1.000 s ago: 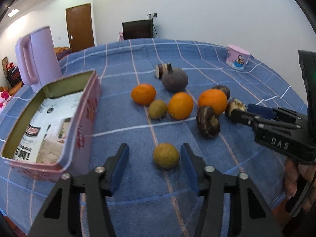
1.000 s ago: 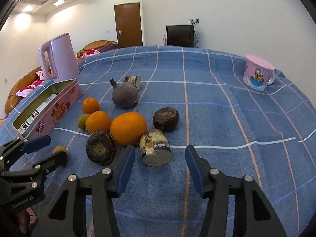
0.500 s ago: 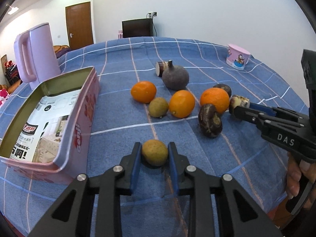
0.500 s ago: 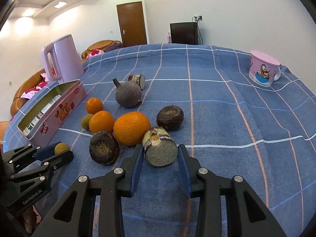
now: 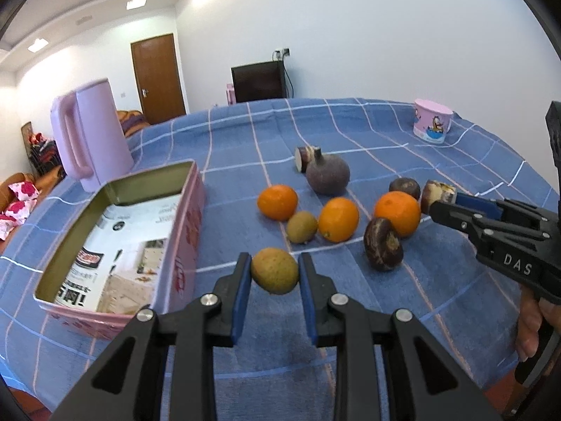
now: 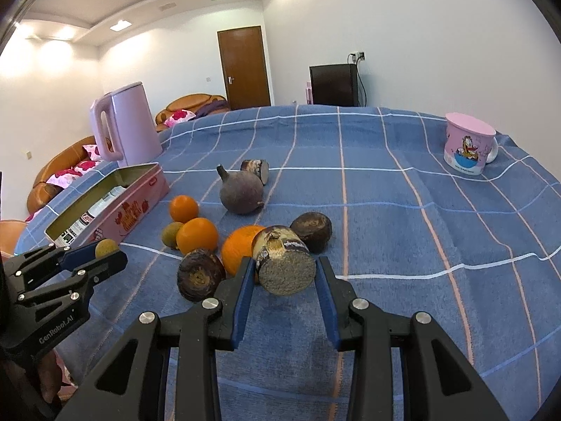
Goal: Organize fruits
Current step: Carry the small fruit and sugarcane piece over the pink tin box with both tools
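My left gripper (image 5: 274,263) is shut on a small green-brown fruit (image 5: 274,275), low over the blue checked cloth and just right of the open pink tin (image 5: 191,210). My right gripper (image 6: 284,265) is shut on a cut brown root chunk (image 6: 280,252), its cut face towards the camera. Behind it lie three oranges (image 6: 196,235), a kiwi-like fruit (image 6: 170,233), two dark round roots (image 6: 200,275), a purple bulb (image 6: 241,193) and another cut piece (image 6: 256,170). Each gripper shows in the other view: the right gripper (image 5: 452,203) and the left gripper (image 6: 101,256).
A pink kettle (image 5: 91,137) stands behind the tin at the back left. A pink cartoon mug (image 6: 466,147) with a lid sits at the far right. The tin holds printed paper on its floor. A hand (image 5: 529,329) grips the right tool near the table's front edge.
Both grippers have shut: the left on the green-brown fruit, the right on the cut root chunk. Both views have tilted up a little since.
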The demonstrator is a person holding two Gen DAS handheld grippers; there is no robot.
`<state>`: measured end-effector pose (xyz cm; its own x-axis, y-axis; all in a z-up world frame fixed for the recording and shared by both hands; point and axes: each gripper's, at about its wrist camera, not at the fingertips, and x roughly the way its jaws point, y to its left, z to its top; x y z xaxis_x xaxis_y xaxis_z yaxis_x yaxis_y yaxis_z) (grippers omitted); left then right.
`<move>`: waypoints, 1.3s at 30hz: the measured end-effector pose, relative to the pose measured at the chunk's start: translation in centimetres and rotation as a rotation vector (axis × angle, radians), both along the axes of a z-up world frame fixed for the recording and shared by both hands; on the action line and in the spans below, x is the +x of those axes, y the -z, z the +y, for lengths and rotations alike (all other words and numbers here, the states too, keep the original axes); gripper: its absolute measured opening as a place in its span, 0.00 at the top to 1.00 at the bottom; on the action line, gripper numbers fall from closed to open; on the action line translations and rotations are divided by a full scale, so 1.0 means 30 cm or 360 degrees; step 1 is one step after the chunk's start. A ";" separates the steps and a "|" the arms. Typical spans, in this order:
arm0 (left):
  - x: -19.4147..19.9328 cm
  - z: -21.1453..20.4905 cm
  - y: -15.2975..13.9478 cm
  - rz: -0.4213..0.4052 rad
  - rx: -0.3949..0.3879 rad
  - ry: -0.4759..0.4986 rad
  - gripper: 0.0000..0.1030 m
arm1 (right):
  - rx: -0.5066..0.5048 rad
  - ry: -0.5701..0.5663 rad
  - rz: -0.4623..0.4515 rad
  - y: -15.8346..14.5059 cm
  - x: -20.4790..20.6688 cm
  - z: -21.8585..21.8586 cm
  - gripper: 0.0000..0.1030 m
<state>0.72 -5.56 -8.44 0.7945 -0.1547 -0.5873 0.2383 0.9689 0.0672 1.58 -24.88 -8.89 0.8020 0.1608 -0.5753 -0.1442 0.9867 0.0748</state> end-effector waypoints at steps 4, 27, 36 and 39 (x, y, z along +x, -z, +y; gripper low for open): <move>-0.006 0.009 -0.017 -0.0045 0.0008 -0.0019 0.73 | 0.0005 0.0007 -0.0056 -0.010 -0.013 0.001 0.64; 0.000 0.100 -0.089 -0.0220 0.0015 -0.0173 0.73 | -0.0028 -0.0012 -0.0263 -0.083 -0.039 0.055 0.64; 0.021 0.153 -0.115 -0.0249 0.0013 -0.0231 0.73 | -0.0040 -0.0087 -0.0300 -0.128 -0.022 0.114 0.64; 0.033 0.178 -0.121 -0.0248 0.0006 -0.0257 0.73 | -0.0044 -0.0123 -0.0313 -0.145 -0.012 0.141 0.64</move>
